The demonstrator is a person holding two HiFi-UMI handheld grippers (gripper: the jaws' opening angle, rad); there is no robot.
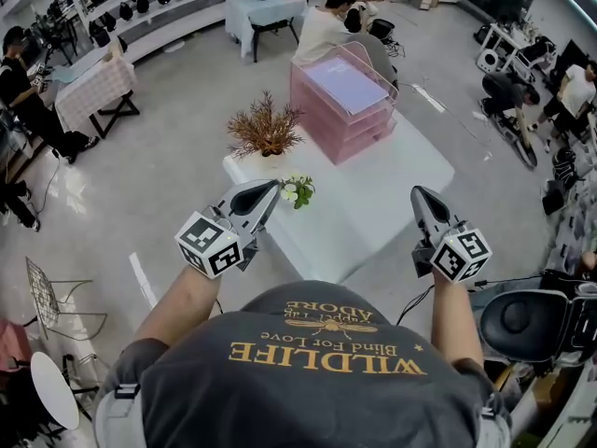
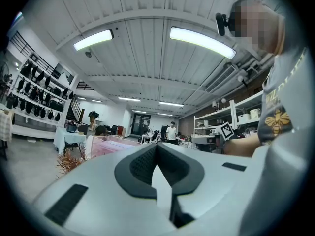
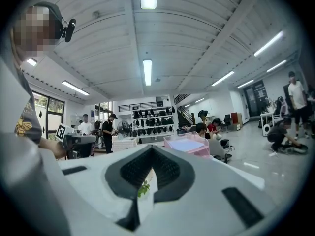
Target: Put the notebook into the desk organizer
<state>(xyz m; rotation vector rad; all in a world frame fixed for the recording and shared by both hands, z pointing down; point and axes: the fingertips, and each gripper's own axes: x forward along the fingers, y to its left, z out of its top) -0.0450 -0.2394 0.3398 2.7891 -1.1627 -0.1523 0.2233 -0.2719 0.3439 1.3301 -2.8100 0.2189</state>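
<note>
Standing at the near corner of the white table [image 1: 392, 189], both tools held close to the body and well short of the work. Left gripper [image 1: 272, 186]: pads tip to tip, nothing between them. Right gripper [image 1: 417, 192]: likewise closed and empty; the green seen through its lower gap is the small flower sprig [image 1: 298, 191] on the table beyond, not something gripped. Pink desk organizer [image 1: 347, 127], stacked trays with clear walls, sits at the far end of the table. The lavender notebook [image 1: 347, 84] lies flat in its top tray, roughly square to the walls, though I cannot tell whether its far edge is fully seated. A dried plant [image 1: 264, 129] stands just beside the organizer on its left. Judgement: either the placing is finished or the notebook needs only a check. If it must be handled, come in with the right gripper, which has the open side of the table. Part the jaws before arriving and take the near edge at its middle. Keep the book level so it does not catch the tray's clear wall. Hold the left gripper away from the dried plant, which looks brittle and easily knocked.
</note>
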